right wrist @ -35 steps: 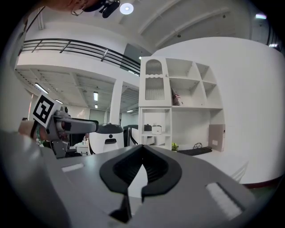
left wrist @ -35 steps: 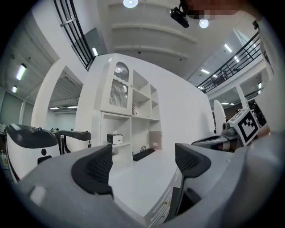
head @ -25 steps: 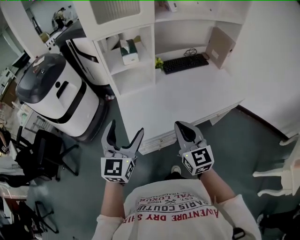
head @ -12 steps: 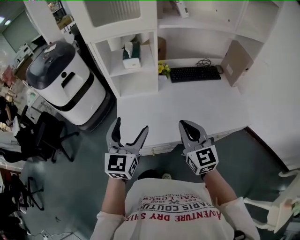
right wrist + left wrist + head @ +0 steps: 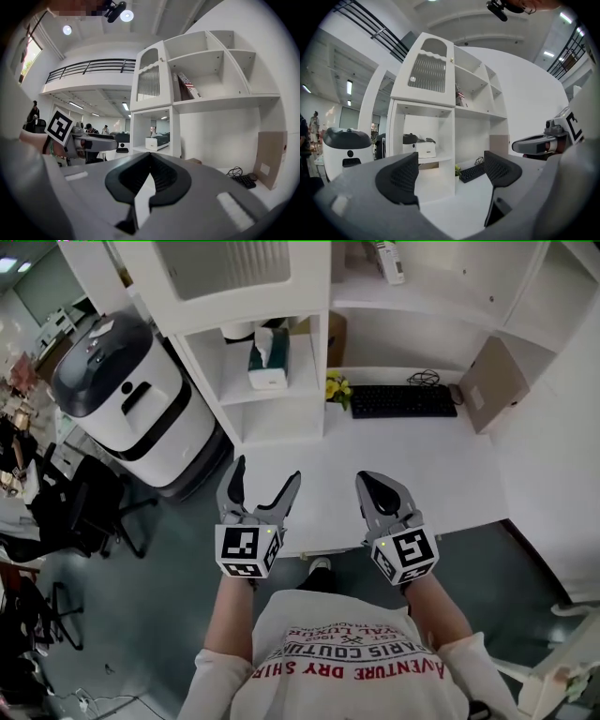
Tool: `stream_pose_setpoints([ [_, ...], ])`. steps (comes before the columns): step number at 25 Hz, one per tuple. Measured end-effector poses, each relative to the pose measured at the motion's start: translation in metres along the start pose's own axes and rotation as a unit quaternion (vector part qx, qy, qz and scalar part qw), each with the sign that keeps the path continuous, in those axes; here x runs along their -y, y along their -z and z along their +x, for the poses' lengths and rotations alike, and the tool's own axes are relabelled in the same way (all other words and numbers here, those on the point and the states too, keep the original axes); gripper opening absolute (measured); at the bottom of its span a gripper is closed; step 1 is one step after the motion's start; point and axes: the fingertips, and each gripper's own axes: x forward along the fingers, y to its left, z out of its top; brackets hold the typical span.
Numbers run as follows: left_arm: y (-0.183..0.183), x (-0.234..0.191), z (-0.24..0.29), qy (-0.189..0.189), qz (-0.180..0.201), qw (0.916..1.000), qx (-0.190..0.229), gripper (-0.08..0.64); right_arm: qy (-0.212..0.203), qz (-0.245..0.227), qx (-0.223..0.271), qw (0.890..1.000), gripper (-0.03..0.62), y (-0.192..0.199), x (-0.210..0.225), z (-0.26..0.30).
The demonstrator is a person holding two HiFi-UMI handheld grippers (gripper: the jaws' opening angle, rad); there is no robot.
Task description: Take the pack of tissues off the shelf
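Note:
The pack of tissues, a white and dark green box with a tissue sticking up, stands on the middle shelf of the white shelving unit. It also shows far ahead in the left gripper view as a tissue box and in the right gripper view as a tissue box. My left gripper hovers over the desk's front edge, open and empty, well short of the shelf. My right gripper hangs beside it, shut on nothing. In their own views, the left gripper points at the shelf and the right gripper shows pads closed together.
A white desk carries a black keyboard, yellow flowers and a brown board. A white machine with a dark lid stands left of the shelves. Black office chairs crowd the floor at the left.
The view has come closer to the desk and shelf. Both grippers have moved forward from over the floor to over the desk's front edge. Their jaws are unchanged.

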Motion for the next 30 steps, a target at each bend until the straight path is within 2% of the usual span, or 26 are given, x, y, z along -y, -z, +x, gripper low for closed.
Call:
stream_pose_setpoints([
  [4, -0.008, -0.023, 0.041, -0.022, -0.003, 0.9997, 0.009, 0.440, -0.006, -0.022, -0.004, 1.000, 0.000, -0.008, 0.018, 0.037],
  [15, -0.011, -0.087, 0.154, -0.051, 0.014, 0.9981, -0.033, 0.442, 0.002, -0.028, -0.009, 1.000, 0.000, -0.017, 0.059, 0.126],
  [18, -0.007, -0.100, 0.178, -0.058, 0.005, 0.9974, -0.042, 0.460, 0.004, -0.026, -0.014, 1.000, 0.000, -0.014, 0.065, 0.143],
  [22, -0.005, -0.112, 0.204, -0.071, 0.030, 0.9961, -0.043, 0.462, 0.007, -0.018, -0.019, 1.000, 0.000, -0.009, 0.071, 0.163],
  [30, 0.015, -0.126, 0.239, -0.082, -0.027, 0.9943, -0.063, 0.486, 0.006, -0.017, -0.033, 0.999, 0.000, -0.001, 0.082, 0.189],
])
